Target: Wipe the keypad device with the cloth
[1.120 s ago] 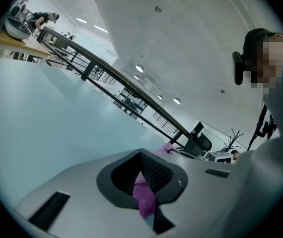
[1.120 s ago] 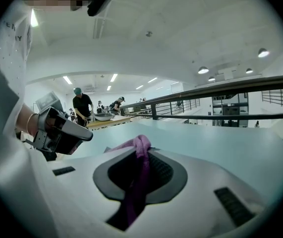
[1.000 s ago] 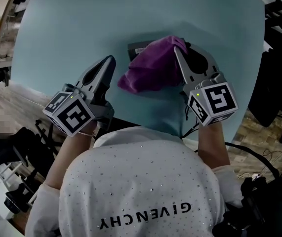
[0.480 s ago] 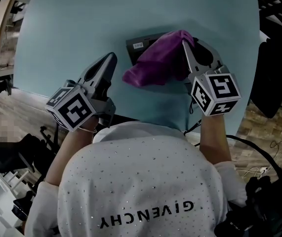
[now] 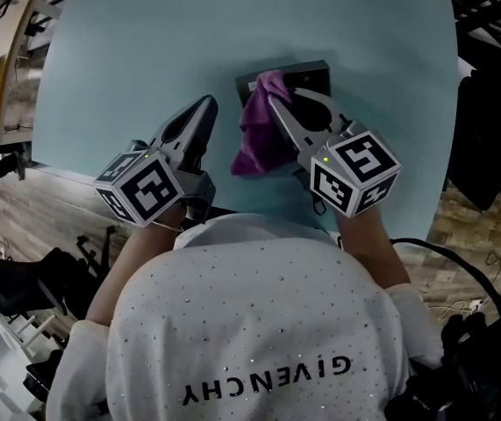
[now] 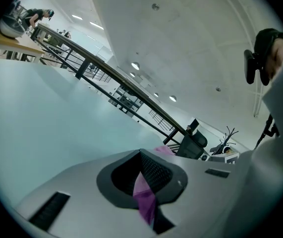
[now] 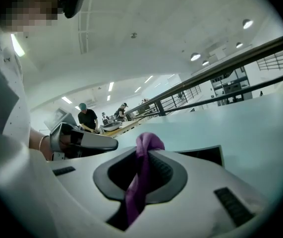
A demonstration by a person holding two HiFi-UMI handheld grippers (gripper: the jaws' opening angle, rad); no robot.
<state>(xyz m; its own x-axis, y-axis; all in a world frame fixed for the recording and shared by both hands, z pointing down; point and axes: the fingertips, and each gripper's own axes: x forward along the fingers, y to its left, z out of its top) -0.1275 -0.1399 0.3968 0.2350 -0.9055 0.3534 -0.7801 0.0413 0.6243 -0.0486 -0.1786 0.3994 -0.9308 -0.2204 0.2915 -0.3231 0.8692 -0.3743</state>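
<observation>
The dark keypad device [image 5: 310, 75] lies on the light blue table [image 5: 127, 51]. My right gripper [image 5: 273, 100] is shut on the purple cloth [image 5: 257, 135], its tips over the device's left part. The cloth hangs bunched from the jaws down toward me. In the right gripper view the cloth [image 7: 148, 142] sticks out between the shut jaws of the right gripper [image 7: 147, 151], with the device [image 7: 206, 155] just beyond. My left gripper [image 5: 207, 106] rests shut left of the cloth and apart from it. In the left gripper view a strip of purple cloth [image 6: 144, 200] shows through the gap behind the left gripper's [image 6: 142, 153] jaws.
The table's near edge [image 5: 75, 175] runs just behind the left gripper. Wooden floor and dark stands [image 5: 4, 270] lie to the left below the table. A black chair or case [image 5: 483, 139] stands off the table's right side. People work at a distant bench [image 7: 89, 118].
My right gripper has swung left with the cloth. The cloth, spread over the device before, now hangs bunched at its left end, uncovering the device's right part. The left gripper has barely moved.
</observation>
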